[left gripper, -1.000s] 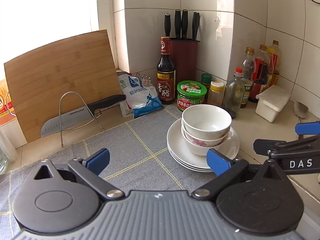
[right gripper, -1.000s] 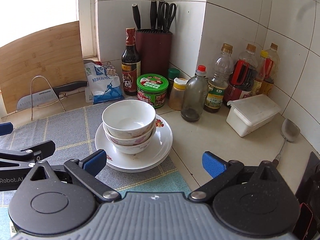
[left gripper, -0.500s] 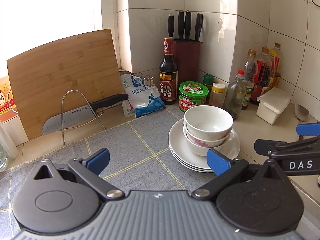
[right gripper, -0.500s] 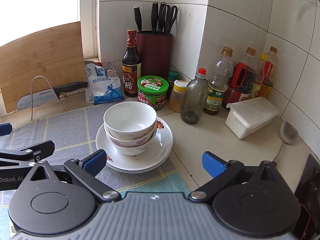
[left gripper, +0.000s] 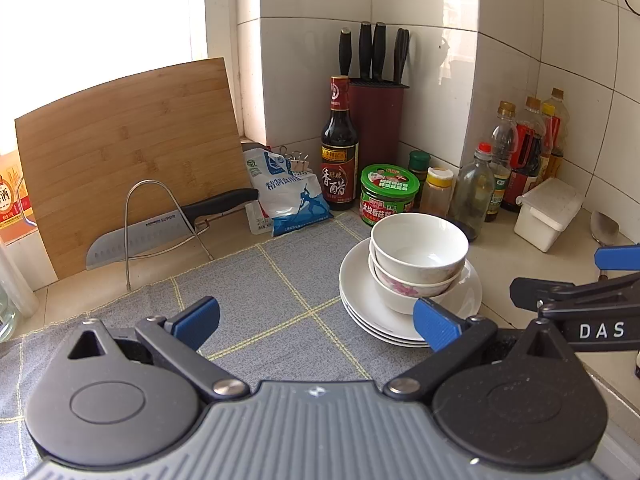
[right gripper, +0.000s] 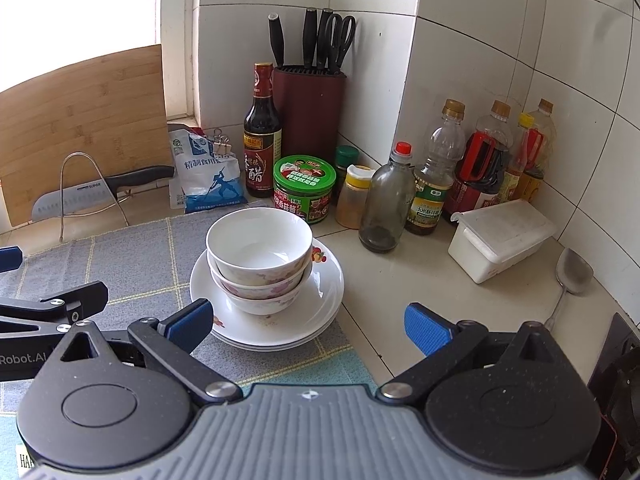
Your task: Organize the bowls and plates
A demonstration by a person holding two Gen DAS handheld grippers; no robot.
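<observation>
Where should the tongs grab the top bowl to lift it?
Pinch the top bowl at its rim, coming down from above, one finger inside, one outside. Its body is nested in the lower bowl, so only the open rim stands free.

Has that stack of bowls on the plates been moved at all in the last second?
No. The stack of bowls sits on the plates just in front of the green-lidded jar, as before; only the camera shifted slightly.
</observation>
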